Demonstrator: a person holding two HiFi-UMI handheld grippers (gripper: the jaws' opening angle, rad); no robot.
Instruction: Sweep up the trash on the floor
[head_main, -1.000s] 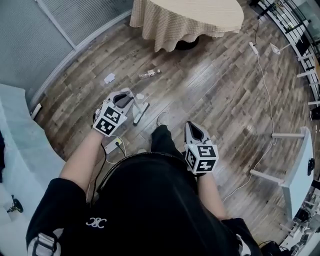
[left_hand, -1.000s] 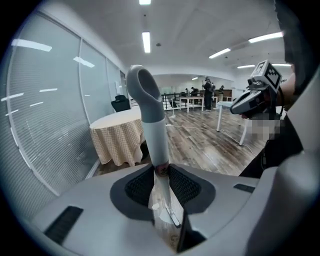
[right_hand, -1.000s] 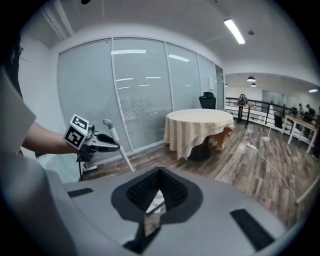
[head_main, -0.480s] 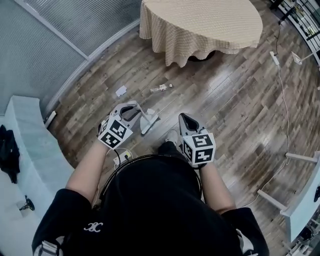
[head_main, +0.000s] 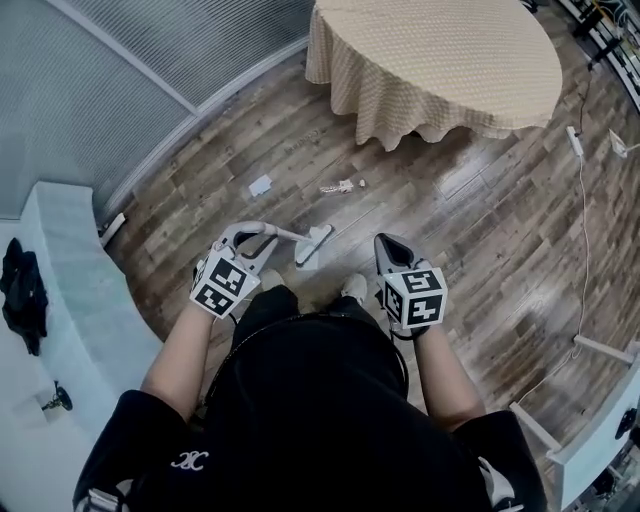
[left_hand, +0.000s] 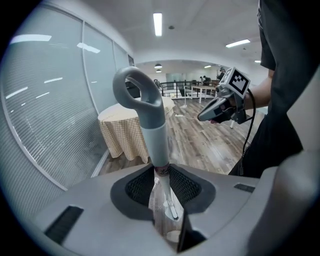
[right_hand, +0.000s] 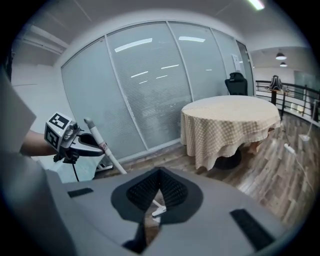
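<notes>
Sweeping well likely means reaching over the wooden floor (head_main: 480, 220) with the broom (head_main: 313, 243), clamped in the left gripper (head_main: 250, 236), the right gripper (head_main: 388, 245) closed and empty, landing beyond the far paper scrap (head_main: 260, 185) and crumpled litter (head_main: 340, 186), then pulling near.

We count two grippers, the left gripper (head_main: 262, 234) and the right gripper (head_main: 386, 243), and one broom (head_main: 313, 244). On the floor (head_main: 450, 230) we find three pieces of trash: one white paper scrap (head_main: 260, 185), one crumpled clear wrapper (head_main: 337, 186), and one tiny white bit (head_main: 361, 183) just beside it. We also see one cloth-covered round table (head_main: 440, 60), one power strip (head_main: 574, 140) and, in the right gripper view, one black chair (right_hand: 236, 83).
</notes>
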